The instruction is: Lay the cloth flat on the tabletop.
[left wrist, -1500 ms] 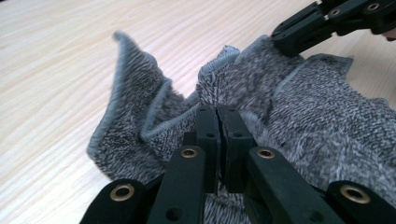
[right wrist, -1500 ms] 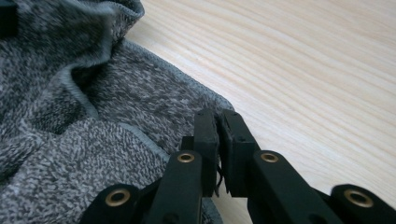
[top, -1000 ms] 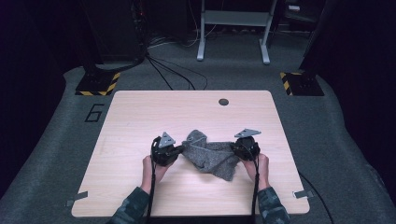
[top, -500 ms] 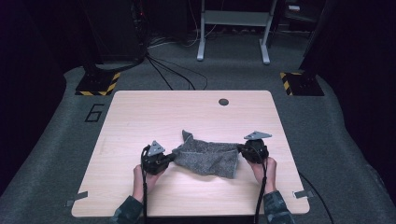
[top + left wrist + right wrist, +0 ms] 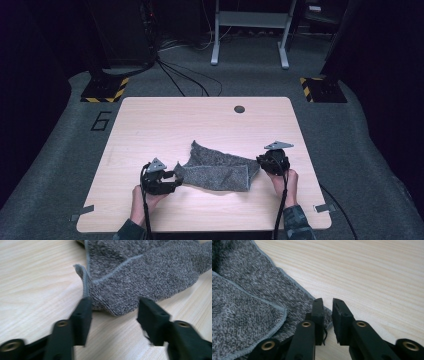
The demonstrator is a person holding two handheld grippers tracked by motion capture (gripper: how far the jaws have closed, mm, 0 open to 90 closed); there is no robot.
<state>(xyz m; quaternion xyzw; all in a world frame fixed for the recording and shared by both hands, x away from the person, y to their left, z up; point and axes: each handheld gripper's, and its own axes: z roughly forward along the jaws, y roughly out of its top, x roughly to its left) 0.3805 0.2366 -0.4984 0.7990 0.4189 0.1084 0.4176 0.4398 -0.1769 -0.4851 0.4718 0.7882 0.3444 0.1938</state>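
The left gripper [image 5: 113,312] had its fingers [image 5: 81,317] spread well apart, having just been opening. The near end of the grey towel [image 5: 140,277] lay between them, free of the right-hand pad; one hemmed corner stood up against the tip of the left-hand pad, touching it but not pinched. The right gripper [image 5: 327,315] had its fingers [image 5: 340,317] parted by a narrow gap, also having just been opening by a little. No cloth showed inside that gap; the towel's [image 5: 247,297] hemmed edge passed beneath and beside the left-hand pad, and whether it touched that pad could not be told.

Remaining items, largest first. The table [image 5: 150,120], a light wood-grain top, carried all the work. The towel [image 5: 220,167] lay on it towards the person's edge, spread in a rough band between the two grippers, with one flap folded over and a corner pointing away from the person. In the high view the left gripper [image 5: 172,179] rested at the towel's left end and the right gripper [image 5: 262,162] at its right end, each held in a hand [image 5: 145,197] entering from the bottom edge. A small round cable hole [image 5: 239,108] sat near the far edge of the table, well apart from the towel.
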